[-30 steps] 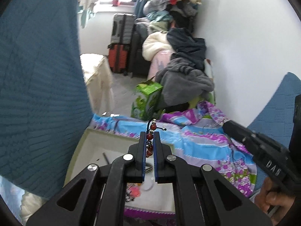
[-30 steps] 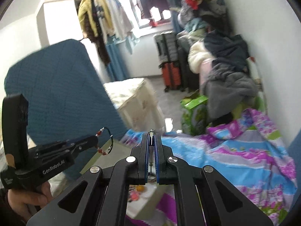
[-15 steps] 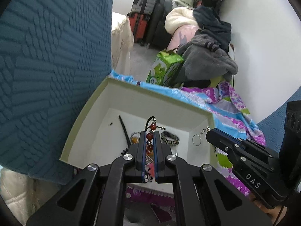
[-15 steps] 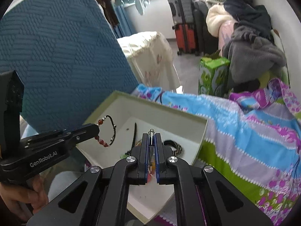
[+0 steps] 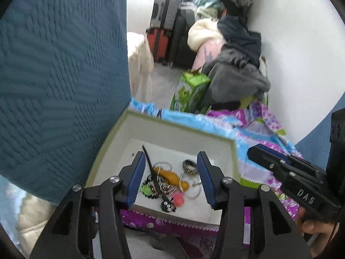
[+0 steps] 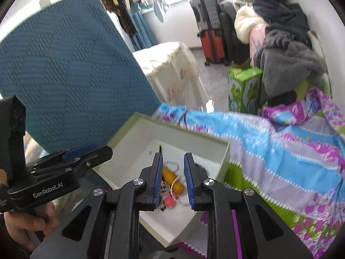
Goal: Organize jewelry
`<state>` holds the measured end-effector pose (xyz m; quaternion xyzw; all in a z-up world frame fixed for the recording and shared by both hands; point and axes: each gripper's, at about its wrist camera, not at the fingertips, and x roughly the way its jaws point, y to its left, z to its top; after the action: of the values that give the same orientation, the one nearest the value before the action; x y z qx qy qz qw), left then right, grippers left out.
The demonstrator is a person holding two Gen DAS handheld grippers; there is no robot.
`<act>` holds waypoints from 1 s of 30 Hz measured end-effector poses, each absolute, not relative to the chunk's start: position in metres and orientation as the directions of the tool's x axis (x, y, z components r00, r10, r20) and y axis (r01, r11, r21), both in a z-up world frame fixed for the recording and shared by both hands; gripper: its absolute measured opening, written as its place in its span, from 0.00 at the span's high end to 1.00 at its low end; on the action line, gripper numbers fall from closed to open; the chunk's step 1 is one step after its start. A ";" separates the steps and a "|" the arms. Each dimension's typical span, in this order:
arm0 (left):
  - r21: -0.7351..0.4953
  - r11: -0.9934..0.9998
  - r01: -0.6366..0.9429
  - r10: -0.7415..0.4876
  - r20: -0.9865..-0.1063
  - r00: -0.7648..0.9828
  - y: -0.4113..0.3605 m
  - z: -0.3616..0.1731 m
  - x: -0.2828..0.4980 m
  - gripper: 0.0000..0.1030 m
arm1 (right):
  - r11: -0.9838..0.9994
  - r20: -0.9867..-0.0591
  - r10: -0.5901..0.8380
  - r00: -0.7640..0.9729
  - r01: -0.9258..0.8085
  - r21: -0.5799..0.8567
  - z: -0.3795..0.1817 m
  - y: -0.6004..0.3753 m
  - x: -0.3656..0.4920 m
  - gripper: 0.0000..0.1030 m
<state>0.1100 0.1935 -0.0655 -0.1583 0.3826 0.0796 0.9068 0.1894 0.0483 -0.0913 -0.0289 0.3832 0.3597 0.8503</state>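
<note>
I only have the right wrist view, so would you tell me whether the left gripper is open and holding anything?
Observer: In its own view, the left gripper is wide open over the box, with nothing between its pads.
Operator: Thank you. What is hidden in the box behind the fingers of the right gripper?
Observer: A black-and-white patterned ring lies to the right of the orange piece.
Operator: Is there anything on the other side?
Observer: Yes, a small green charm sits at the left edge of the pile.
</note>
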 end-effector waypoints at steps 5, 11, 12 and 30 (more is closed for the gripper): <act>-0.198 0.947 -0.252 0.064 -0.654 0.754 0.184 -0.014 0.090 0.49 | 0.721 -0.574 0.635 0.517 -0.663 0.200 -0.031 0.032 0.170 0.82; -0.203 0.939 -0.278 0.118 -0.569 0.814 0.173 0.035 0.054 0.46 | 0.711 -0.484 0.665 0.570 -0.680 0.176 0.022 0.008 0.140 0.81; -0.200 0.939 -0.278 0.123 -0.560 0.819 0.171 0.039 0.050 0.45 | 0.710 -0.476 0.667 0.573 -0.682 0.175 0.027 0.005 0.136 0.81; -0.156 0.928 -0.339 0.189 -0.587 0.787 0.132 0.032 -0.013 0.23 | 0.759 -0.496 0.604 0.624 -0.641 0.119 0.013 -0.049 0.063 0.32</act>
<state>-0.0132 0.1320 0.0316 -0.1275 0.2941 0.1410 0.9367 0.0629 -0.0488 0.0126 -0.0347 0.2619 0.3457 0.9004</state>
